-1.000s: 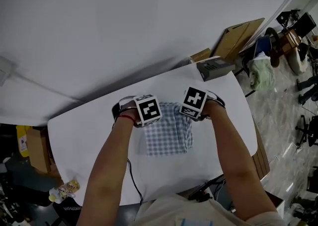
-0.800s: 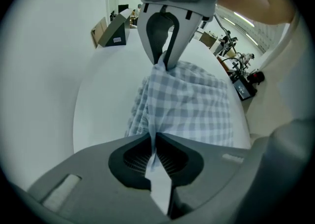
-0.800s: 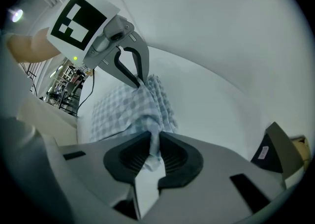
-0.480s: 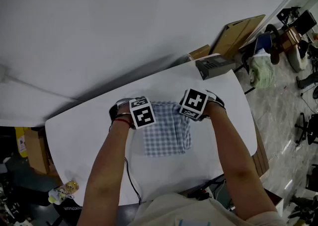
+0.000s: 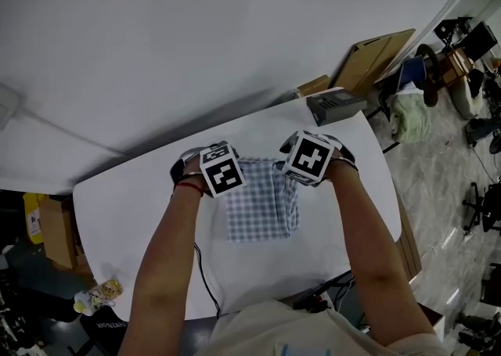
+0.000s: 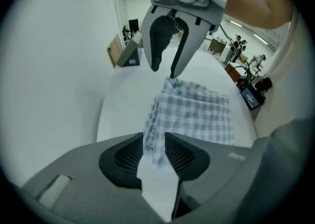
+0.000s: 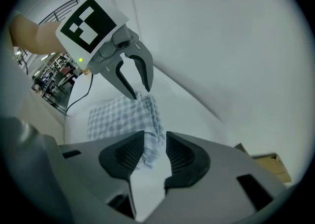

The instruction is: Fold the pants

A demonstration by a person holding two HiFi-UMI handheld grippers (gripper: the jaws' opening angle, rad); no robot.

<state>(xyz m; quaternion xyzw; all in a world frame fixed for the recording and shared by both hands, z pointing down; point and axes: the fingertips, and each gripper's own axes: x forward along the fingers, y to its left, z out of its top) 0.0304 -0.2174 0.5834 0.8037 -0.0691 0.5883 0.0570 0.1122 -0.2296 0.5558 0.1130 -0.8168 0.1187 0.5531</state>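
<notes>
The blue-and-white checked pants point(image 5: 262, 210) lie folded in a rectangle on the white table point(image 5: 133, 206). Both grippers hang just over the fold's far edge, pointing steeply down. My left gripper point(image 5: 221, 174) is over the far left corner and its jaws are opening. In the left gripper view that corner point(image 6: 156, 134) shows in the gap of the left gripper point(image 6: 154, 144), with the pads off it. My right gripper point(image 5: 311, 159) is over the far right corner, jaws opening too. The cloth's corner point(image 7: 150, 146) shows loose between the right gripper's point(image 7: 155, 142) pads.
A grey box point(image 5: 337, 104) sits at the table's far right corner, with flat cardboard point(image 5: 376, 57) behind it. A black cable point(image 5: 205, 268) runs over the near edge. The wall is close behind the table. A small toy point(image 5: 98, 296) lies on the floor at left.
Both grippers have lifted slightly off the far edge of the folded pants and their jaws have parted. The cloth has stayed flat on the table.
</notes>
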